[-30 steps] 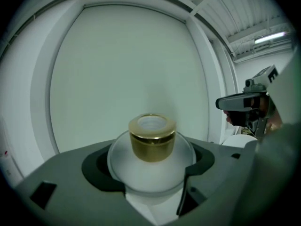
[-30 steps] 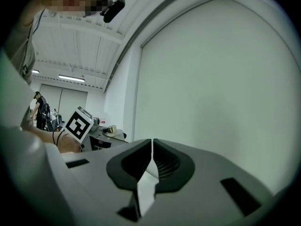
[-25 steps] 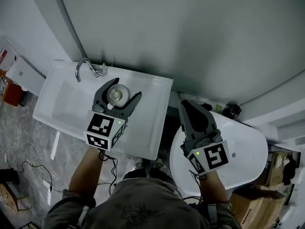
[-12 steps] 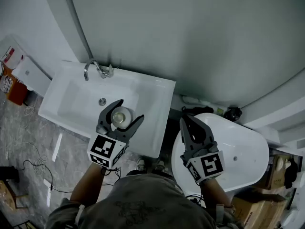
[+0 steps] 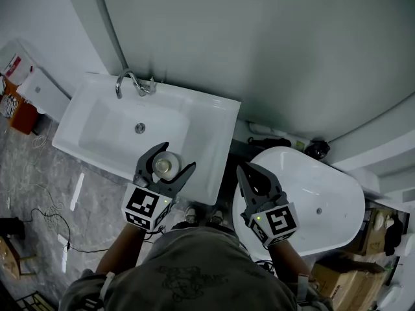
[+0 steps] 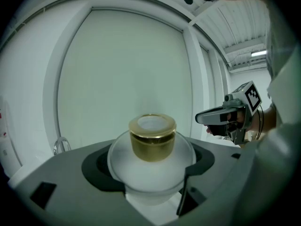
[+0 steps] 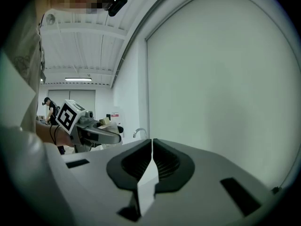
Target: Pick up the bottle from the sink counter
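— Starting at the left gripper [image 5: 176,157]: pinching anything?

— Clamped on the bottle [image 6: 150,171]. Jaws pressed against either side of a round, frosted white body, just below a gold cap [image 6: 152,138]. Held upright, cap uppermost.

— Where, against the sink counter [image 5: 220,118]?

— From the head view, over the front edge, just right of the basin [image 5: 110,131] and short of the front right corner. Cannot tell from there how far above the counter.

— And the right gripper [image 5: 245,171]?

— Pressed together: ribbed pads [image 7: 164,161] meeting along one thin seam, gripping nothing. Raised at the left rim of a white oval tub [image 5: 337,199], pointing toward the wall [image 5: 259,37], like the left one.

— Touching each other?

— No. Side by side, near but apart, above the dark gap between counter and tub. Visible in each other's views as well: from the left gripper view, off to the right, with the marker cube [image 6: 249,95] on top.

— Further out?

— Chrome faucet [image 5: 133,84] on the back edge of the counter, toward the back left corner, spout curving over the basin. Round drain [image 5: 139,128] in the basin floor. Pale grey-green wall behind both fixtures. Grey marbled floor [image 5: 39,173] to the left, with a loose cable [image 5: 45,222] lying on it. Cardboard boxes [image 5: 337,280] past the tub at the lower right.
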Action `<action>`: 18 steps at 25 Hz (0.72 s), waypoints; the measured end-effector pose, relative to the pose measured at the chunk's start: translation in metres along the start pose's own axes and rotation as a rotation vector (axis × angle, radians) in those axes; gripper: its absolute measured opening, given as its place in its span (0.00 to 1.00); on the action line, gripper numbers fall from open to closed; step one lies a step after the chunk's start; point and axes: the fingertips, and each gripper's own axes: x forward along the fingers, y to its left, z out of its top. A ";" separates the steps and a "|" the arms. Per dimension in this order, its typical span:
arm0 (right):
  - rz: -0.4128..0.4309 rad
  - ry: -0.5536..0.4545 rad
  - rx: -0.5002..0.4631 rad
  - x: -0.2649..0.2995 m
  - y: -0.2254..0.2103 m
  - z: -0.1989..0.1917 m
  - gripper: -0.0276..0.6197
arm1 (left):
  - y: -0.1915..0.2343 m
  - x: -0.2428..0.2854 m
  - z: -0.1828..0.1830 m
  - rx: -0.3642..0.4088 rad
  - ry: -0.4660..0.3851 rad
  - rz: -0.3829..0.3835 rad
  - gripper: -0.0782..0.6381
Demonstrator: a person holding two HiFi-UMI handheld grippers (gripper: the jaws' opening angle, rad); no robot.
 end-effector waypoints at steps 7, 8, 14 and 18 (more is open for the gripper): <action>0.026 0.007 -0.011 0.000 0.012 -0.003 0.09 | -0.003 -0.004 -0.008 -0.026 0.015 -0.008 0.58; 0.027 0.013 -0.010 0.000 0.012 -0.003 0.09 | -0.004 -0.004 -0.007 -0.024 0.015 -0.010 0.58; 0.016 0.035 -0.002 0.001 0.007 -0.005 0.09 | -0.002 -0.007 -0.004 -0.021 0.011 -0.005 0.58; 0.007 0.029 -0.005 0.000 0.003 -0.002 0.09 | 0.002 -0.008 -0.004 -0.016 0.008 0.005 0.58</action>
